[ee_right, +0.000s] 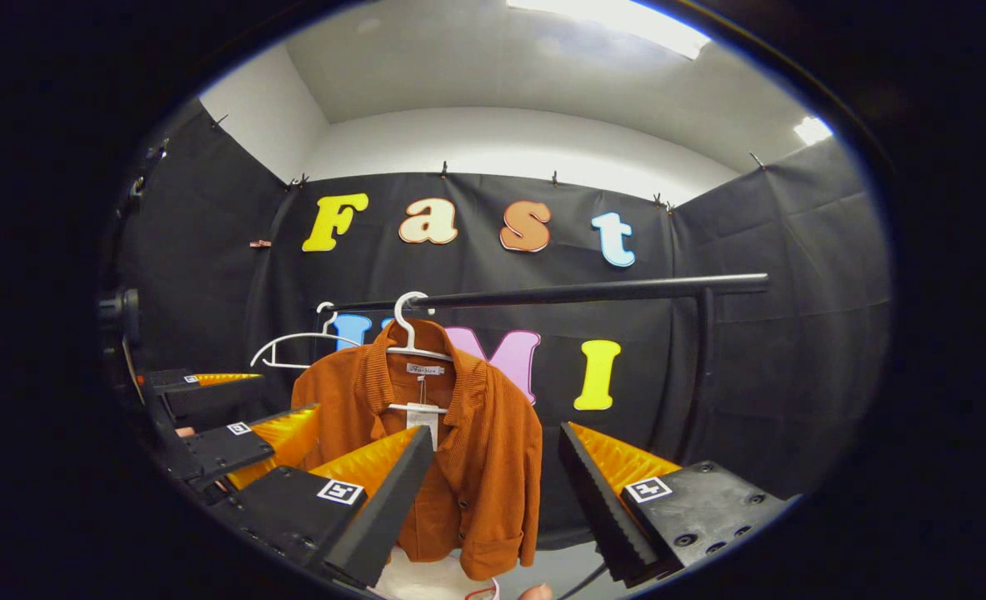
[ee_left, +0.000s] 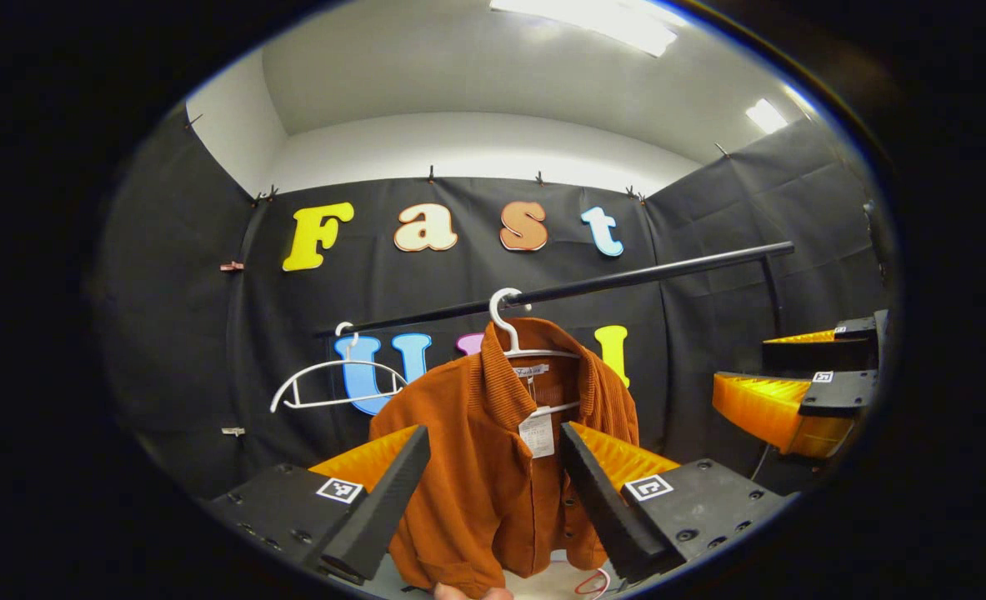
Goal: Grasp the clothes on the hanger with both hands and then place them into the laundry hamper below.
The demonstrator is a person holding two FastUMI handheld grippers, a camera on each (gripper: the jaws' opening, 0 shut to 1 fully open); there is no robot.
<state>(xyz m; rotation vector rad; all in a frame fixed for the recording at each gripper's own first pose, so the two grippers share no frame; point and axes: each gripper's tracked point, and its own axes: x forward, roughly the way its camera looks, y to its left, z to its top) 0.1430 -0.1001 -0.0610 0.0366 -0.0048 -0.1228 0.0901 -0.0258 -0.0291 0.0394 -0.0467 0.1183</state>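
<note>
The orange jacket [ee_left: 493,467] hangs on a white hanger [ee_left: 509,333] hooked over the black rail [ee_left: 626,279], its long axis vertical, collar at 12 o'clock and hem at 6 o'clock. In the left gripper view the garment lies dead ahead of the left tongs [ee_left: 493,492], framed between the two released fingers, neither of which touches the cloth; the open front with its paper tag [ee_left: 536,433] sits on the midline. In the right gripper view the same jacket [ee_right: 451,450] lies toward 11 o'clock from the right tongs [ee_right: 493,492], overlapping the left finger and falling short of the right one; these tongs are likewise spread apart and grasp nothing. The left tongs appear again in that view at 9 o'clock [ee_right: 234,433], and the right tongs show at 3 o'clock in the left gripper view [ee_left: 801,392]. By this reading the left tongs are the better aligned, and likely the nearer, to the garment; the right tongs would need to swing leftward to centre on it. An empty second hanger [ee_left: 334,383] rests on the rail at 9 o'clock of the jacket. A pale object below the hem may be the hamper, but this cannot be told.
</note>
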